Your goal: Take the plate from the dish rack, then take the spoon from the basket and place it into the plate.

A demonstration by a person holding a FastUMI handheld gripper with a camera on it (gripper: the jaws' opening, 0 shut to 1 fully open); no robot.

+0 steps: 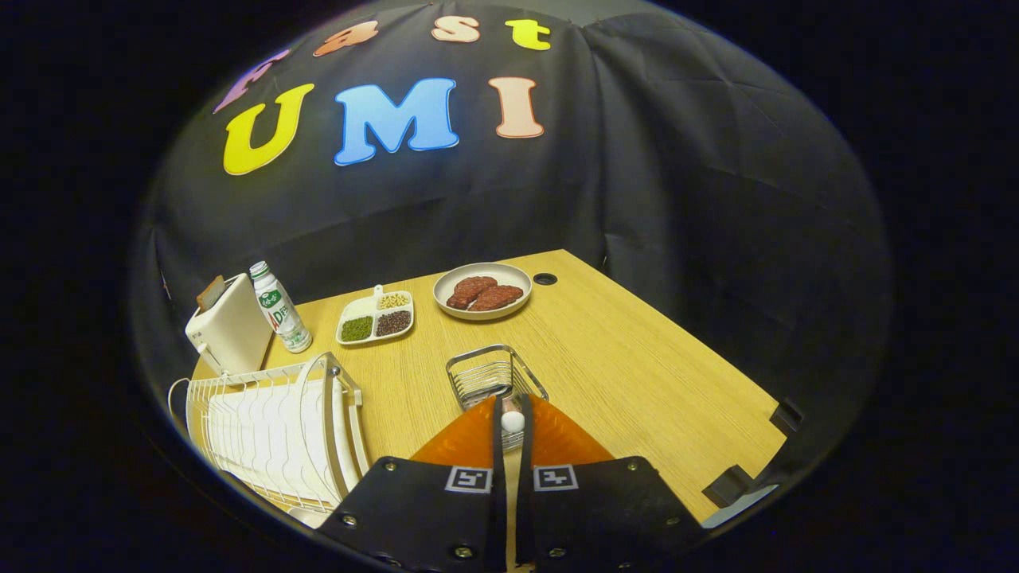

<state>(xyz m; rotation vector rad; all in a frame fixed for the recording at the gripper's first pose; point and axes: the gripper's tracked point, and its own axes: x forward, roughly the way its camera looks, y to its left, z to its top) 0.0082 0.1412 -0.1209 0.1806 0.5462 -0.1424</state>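
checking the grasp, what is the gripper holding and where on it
The gripper is shut on the spoon, pinching its white end, at the wire basket.

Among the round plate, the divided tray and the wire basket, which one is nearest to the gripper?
The wire basket, just ahead of the gripper, whose fingers pinch a small white thing. The plate and tray lie beyond it.
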